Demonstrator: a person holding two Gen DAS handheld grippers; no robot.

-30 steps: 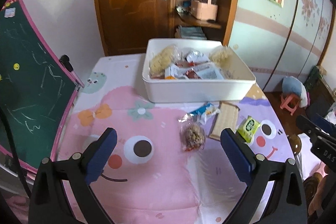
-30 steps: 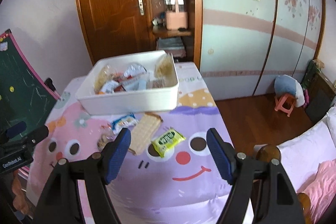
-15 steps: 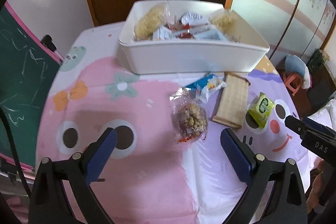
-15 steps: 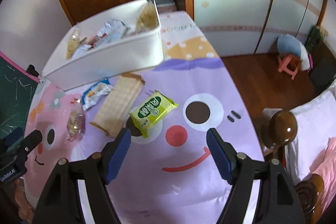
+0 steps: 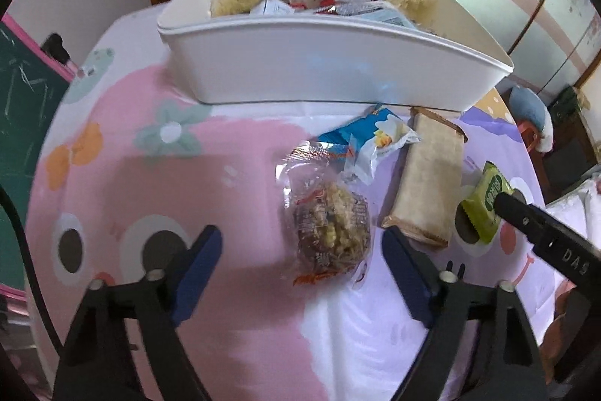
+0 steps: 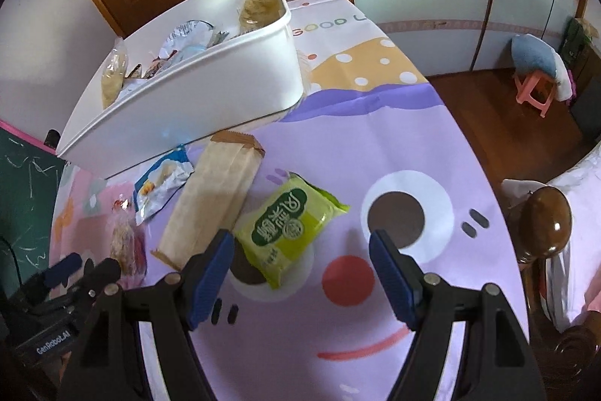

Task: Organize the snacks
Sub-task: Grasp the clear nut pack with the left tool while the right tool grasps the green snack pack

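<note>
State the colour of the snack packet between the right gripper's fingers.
Lime green with dark green print, best seen in the right wrist view.

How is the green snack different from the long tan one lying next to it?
The green packet is bright green with printed characters; the tan cracker pack is plain and pale. The green packet is short and squarish; the tan cracker pack is long and narrow. The tan pack's far end lies close to the white bin; the green packet lies farther from it. Both lie flat on the tablecloth, unheld.
</note>
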